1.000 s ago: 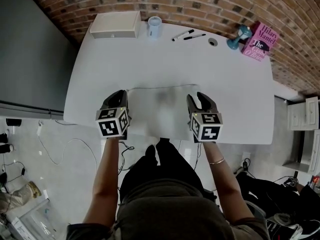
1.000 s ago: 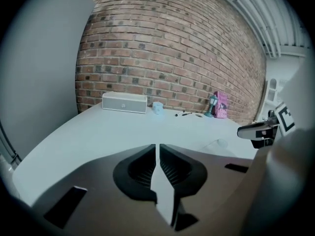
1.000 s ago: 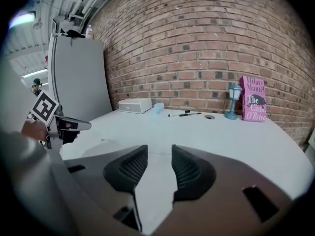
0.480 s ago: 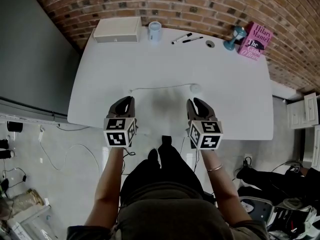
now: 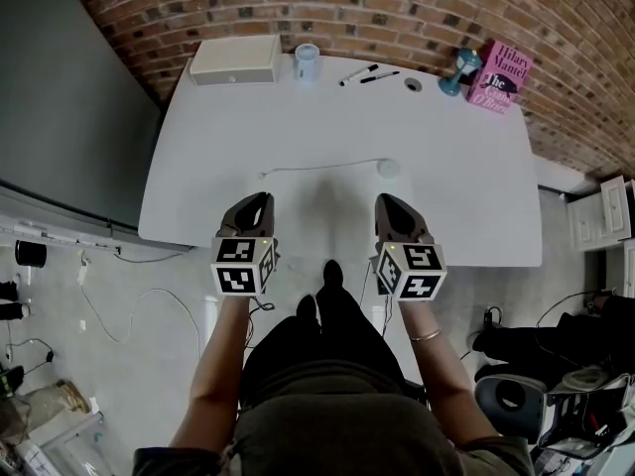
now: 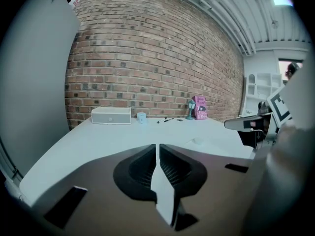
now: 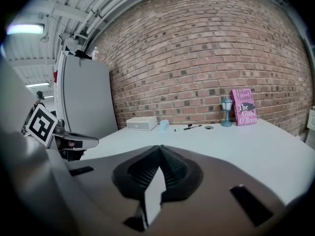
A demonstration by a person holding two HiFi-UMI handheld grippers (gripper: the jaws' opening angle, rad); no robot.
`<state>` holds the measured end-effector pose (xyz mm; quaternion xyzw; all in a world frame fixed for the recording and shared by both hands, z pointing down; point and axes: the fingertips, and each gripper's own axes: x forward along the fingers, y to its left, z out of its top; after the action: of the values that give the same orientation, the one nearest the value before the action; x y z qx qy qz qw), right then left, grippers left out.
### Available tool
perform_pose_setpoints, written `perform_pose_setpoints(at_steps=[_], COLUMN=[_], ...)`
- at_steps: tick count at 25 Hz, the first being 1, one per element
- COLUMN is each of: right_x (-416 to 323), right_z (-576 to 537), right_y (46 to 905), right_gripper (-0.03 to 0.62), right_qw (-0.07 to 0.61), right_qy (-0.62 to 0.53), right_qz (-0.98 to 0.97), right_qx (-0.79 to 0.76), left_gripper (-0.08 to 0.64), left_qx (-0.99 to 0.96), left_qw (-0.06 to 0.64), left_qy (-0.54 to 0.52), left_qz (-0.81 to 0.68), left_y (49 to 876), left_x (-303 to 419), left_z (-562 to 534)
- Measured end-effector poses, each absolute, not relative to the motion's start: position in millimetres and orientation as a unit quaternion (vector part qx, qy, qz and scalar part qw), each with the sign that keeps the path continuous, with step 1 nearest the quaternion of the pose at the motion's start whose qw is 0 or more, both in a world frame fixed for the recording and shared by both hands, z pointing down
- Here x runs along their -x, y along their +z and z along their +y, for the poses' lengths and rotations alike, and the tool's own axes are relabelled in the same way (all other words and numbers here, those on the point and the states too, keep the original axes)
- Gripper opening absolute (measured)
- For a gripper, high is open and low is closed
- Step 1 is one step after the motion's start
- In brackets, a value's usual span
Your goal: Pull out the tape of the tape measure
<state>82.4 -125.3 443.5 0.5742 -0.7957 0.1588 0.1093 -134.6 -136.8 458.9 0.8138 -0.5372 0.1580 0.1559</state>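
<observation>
The tape measure's small round white case point(image 5: 387, 168) lies mid-table, and its thin white tape point(image 5: 317, 169) runs out to the left along the white table point(image 5: 456, 196). The case also shows faintly in the left gripper view point(image 6: 198, 141). Both grippers hover over the table's near edge, apart from the tape measure. My left gripper point(image 5: 260, 199) point(image 6: 157, 145) is shut to a thin slit and holds nothing. My right gripper point(image 5: 385, 201) point(image 7: 160, 146) has just been closing and is now shut, with nothing between its jaws.
Along the far edge by the brick wall stand a white box point(image 5: 234, 59), a pale cup point(image 5: 307, 59), two markers point(image 5: 362, 72), a teal lantern figure point(image 5: 458, 70) and a pink book point(image 5: 501, 77). A grey panel point(image 5: 60, 97) flanks the table's left side.
Both grippers have drawn back from the tape toward the table's near edge and risen a little. The right gripper's jaws have closed. The tape measure lies still.
</observation>
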Motion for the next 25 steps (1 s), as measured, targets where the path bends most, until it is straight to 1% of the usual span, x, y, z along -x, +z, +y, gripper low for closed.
perform_pose_setpoints(at_steps=[25], right_x=[-65.6], right_z=[-97.0], right_y=[425.7], right_gripper=[0.002], right_qw=[0.091], right_qy=[0.132], right_qz=[-0.804], right_qx=[-0.573], left_gripper=[0.037], left_qx=[-0.825], left_qw=[0.133], left_qy=[0.142], left_qz=[-0.531], left_y=[443.1], left_x=[137.2], left_z=[-113.7])
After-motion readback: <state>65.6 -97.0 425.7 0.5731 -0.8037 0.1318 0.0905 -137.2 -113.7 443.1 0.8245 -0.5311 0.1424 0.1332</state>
